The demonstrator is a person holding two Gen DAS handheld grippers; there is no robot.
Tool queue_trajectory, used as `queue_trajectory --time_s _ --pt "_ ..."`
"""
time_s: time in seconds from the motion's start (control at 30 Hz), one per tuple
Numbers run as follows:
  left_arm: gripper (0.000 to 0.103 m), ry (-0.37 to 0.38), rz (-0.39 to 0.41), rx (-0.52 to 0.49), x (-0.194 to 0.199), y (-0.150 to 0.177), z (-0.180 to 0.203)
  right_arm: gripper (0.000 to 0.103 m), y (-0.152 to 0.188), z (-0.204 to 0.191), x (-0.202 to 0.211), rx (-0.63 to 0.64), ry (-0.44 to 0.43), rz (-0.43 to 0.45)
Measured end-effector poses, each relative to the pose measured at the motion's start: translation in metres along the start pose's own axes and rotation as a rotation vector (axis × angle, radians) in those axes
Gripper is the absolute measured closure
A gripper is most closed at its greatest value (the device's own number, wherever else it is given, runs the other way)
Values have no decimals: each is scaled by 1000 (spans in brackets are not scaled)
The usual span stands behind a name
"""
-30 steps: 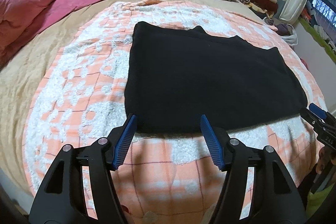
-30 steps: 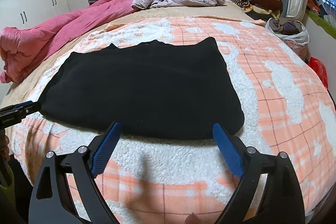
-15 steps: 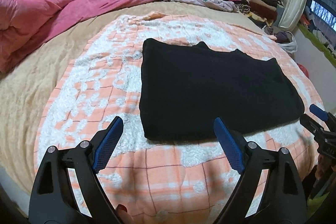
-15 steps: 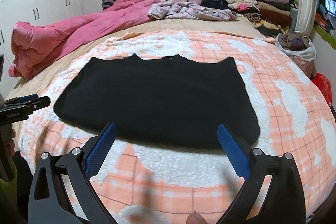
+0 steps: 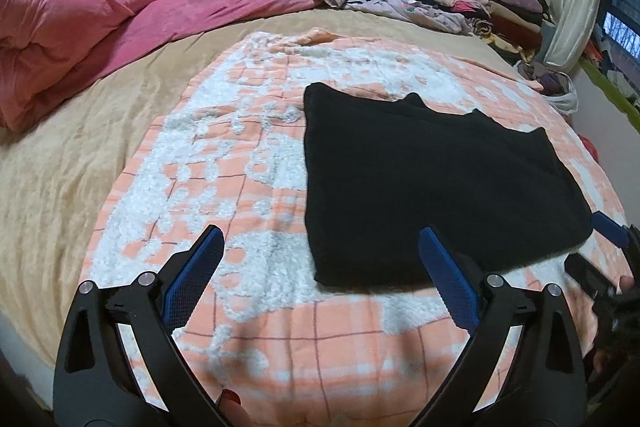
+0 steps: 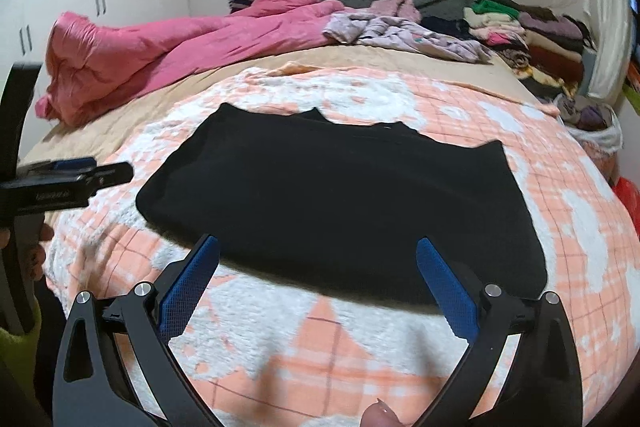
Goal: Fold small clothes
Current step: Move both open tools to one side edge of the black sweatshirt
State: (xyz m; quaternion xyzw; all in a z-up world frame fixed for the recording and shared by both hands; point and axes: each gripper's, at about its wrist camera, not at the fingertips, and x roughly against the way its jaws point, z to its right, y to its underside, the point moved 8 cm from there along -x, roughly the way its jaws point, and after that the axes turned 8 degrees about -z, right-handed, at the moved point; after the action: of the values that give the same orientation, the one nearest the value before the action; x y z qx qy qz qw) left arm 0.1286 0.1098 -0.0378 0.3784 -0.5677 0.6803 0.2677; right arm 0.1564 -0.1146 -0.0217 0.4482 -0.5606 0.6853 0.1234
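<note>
The black garment (image 5: 432, 187) lies flat on the orange-and-white blanket (image 5: 256, 187) (folded, with small points along its far edge). The left gripper (image 5: 320, 279) hangs spread wide and empty above the garment's near left corner. The right gripper (image 6: 318, 281), likewise agape, holds nothing near its front edge.

A black garment (image 5: 432, 183) lies flat on the orange-and-white checked blanket (image 5: 248, 187), folded into a rough rectangle. Its far edge shows small pointed corners sticking up from the outline. The surface looks smooth and plain, of a soft, matte cloth. In the right wrist view its near edge (image 6: 360, 283) casts a shadow on the blanket.
</note>
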Motion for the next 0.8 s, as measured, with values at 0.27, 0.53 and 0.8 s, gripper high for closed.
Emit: queue_trajectory --time_s 0.27,0.53,0.8 --pt "10 -22 -5 29 -12 -11 -18 5 -4 -41 -22 113 -7 -22" --pt "10 -42 -16 72 -29 -27 -42 5 -5 -67 -39 195 -12 -40" --pt "10 -54 -23 88 -42 -44 -54 5 -4 -94 -57 289 3 -54"
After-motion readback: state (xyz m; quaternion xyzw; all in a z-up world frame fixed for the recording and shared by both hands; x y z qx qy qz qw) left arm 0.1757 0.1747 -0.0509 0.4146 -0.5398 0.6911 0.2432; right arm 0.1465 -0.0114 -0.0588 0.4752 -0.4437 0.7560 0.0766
